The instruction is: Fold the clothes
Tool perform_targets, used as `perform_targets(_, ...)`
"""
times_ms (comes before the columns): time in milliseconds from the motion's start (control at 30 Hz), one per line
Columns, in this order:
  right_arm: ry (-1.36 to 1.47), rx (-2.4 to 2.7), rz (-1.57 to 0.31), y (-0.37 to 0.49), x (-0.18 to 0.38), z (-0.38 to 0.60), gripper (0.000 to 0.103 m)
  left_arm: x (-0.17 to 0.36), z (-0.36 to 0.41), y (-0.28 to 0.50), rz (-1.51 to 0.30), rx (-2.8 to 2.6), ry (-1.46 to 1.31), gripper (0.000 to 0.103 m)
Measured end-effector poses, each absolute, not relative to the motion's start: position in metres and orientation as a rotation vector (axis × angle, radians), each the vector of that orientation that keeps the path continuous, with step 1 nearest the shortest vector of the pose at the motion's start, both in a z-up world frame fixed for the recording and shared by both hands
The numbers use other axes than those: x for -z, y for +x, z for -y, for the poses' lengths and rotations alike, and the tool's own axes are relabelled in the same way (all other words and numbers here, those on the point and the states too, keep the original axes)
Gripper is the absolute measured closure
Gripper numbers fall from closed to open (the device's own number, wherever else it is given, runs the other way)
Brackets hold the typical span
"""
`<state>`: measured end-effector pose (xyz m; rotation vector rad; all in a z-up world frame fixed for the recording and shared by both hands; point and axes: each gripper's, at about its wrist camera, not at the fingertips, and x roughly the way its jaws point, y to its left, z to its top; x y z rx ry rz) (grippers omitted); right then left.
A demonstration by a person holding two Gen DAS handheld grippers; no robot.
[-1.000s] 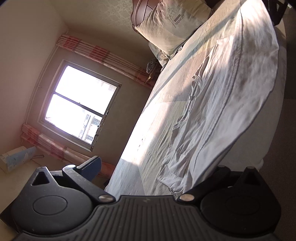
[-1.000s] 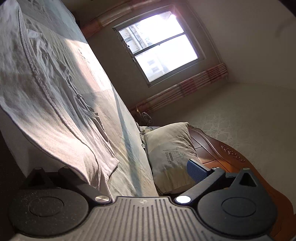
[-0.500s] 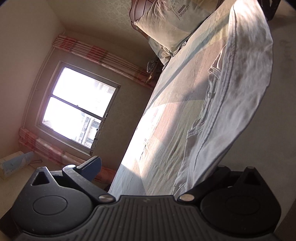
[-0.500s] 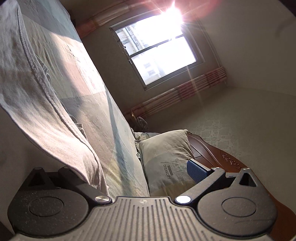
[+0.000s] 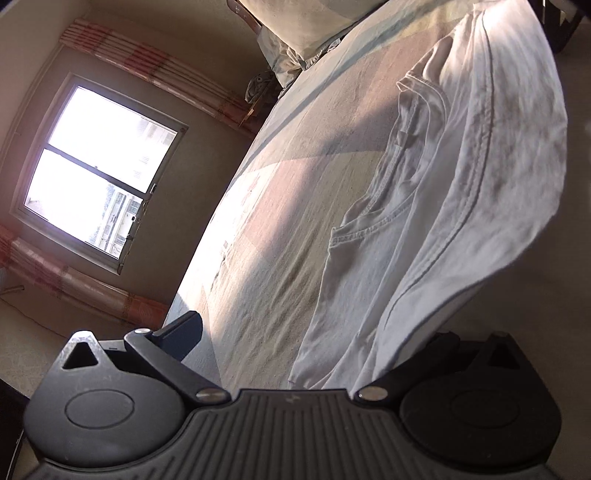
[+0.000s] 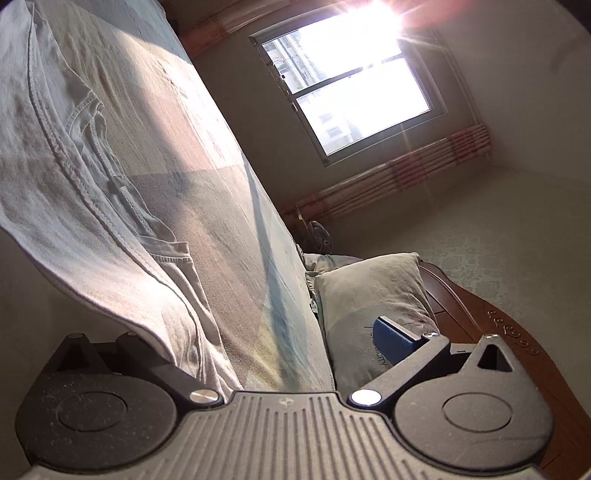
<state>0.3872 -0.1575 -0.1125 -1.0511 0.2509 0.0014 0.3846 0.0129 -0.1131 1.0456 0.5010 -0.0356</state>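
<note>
Left claw (image 5: 314, 336) was spread wide, clamping nothing that I could see. Its blue pad (image 5: 181, 336) stuck up at about 8 o'clock in the left wrist view, and the other finger at 4 o'clock was buried under cloth. That cloth was the white t-shirt (image 5: 480, 184): one edge of it was raised off the bed and draped over the hidden finger, sweeping up toward 1 o'clock, while the collar part lay on the striped bedsheet (image 5: 295, 221) around the middle. A pillow (image 5: 314, 18) sat way up at 12, and the bright window (image 5: 99, 166) was over at 9. The right wrist view was pretty much the mirror of that. Right claw (image 6: 258, 339) was splayed open too, with its blue pad (image 6: 391, 343) showing at 5 o'clock in front of the pillow (image 6: 369, 295). The finger at 7 o'clock was covered by the t-shirt (image 6: 55, 166), which ran from there up to 10 o'clock with its lifted hem hanging clear of the bedsheet (image 6: 192, 184). I honestly couldn't tell how the fabric sat on those covered fingers. The window (image 6: 354, 92) blazed at 1 o'clock, and the wooden headboard (image 6: 498, 314) curved along at 4.
</note>
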Motion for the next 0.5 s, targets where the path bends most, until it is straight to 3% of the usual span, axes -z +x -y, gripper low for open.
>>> perform_targets(300,-0.971,-0.087,-0.334,0.341,0.105,0.178,0.000,0.092,-0.030,0.367,-0.552,0.040,0.938,0.000)
perform_targets(500,-0.974,-0.074,-0.341,0.355,0.099,0.185,0.000,0.078,-0.041,0.356,-0.585,0.042,0.865,0.000)
